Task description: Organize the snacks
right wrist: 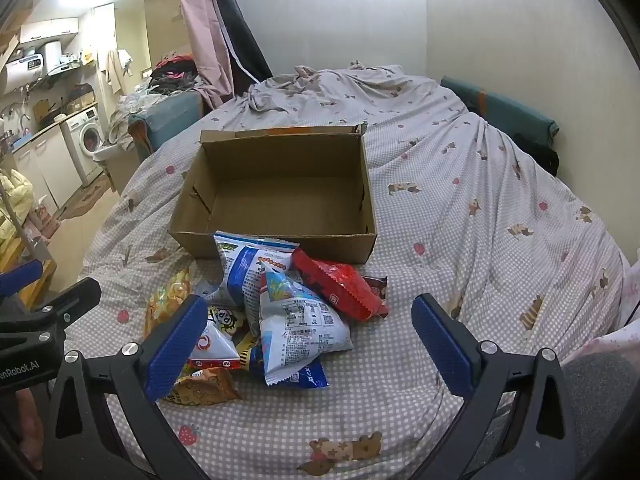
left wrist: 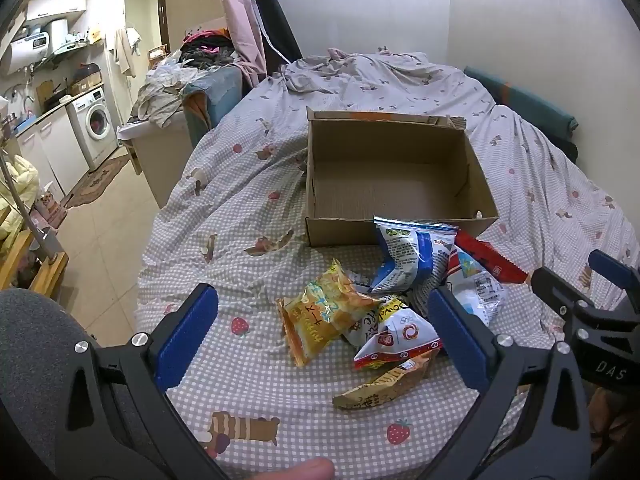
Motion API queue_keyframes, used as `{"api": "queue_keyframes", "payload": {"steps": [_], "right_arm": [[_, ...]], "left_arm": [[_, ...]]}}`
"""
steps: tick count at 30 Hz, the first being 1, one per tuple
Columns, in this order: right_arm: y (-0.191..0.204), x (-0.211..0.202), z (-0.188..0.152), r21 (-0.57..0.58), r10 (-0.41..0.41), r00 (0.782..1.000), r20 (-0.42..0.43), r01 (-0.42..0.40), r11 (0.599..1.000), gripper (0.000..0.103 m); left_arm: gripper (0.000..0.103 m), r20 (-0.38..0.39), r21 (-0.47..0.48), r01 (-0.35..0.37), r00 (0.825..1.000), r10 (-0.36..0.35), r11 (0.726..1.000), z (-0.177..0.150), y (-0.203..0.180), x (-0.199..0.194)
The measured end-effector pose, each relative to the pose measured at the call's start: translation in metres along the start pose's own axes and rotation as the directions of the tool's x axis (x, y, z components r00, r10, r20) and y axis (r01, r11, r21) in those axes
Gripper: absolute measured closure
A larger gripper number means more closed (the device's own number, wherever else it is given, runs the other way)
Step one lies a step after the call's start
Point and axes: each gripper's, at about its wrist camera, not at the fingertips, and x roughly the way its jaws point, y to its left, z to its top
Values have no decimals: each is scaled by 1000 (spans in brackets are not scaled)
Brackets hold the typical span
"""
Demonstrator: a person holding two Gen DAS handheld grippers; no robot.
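Bedding with a small pink check and cartoon bears and strawberries covers the bed (left wrist: 248,368) that serves as the work surface. Far left in both views, a tiled floor runs to a kitchen corner with a white washing machine (left wrist: 96,124) under a counter, and a water heater (left wrist: 28,48) on the wall above. Heaped clothes (left wrist: 172,88) lie beside the bed, with a pink curtain (left wrist: 240,20) behind. An open cardboard box (left wrist: 486,194), nothing inside it, sits on the bed toward the plain wall.

Just in front of the box lies a loose pile of snack packets: a yellow packet (left wrist: 324,312) at the left, a blue and white bag (left wrist: 400,256) leaning against the box's near wall, a red packet (right wrist: 344,288) at the right.

Both grippers tilt downward over the near side of the pile. The left gripper (left wrist: 324,344) has its blue-padded jaws spread wide, framing the yellow packet without touching it. The right gripper (right wrist: 308,340) is likewise spread wide above the pile, gripping nothing.
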Motion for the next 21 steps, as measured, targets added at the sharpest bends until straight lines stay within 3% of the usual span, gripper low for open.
{"api": "queue_keyframes", "payload": {"steps": [21], "right_arm": [[-2,2,0,5,-4,1000,1,4,1000,0]], "left_arm": [[0,8,5,-5,1000,5,1000,0,4,-4]]}}
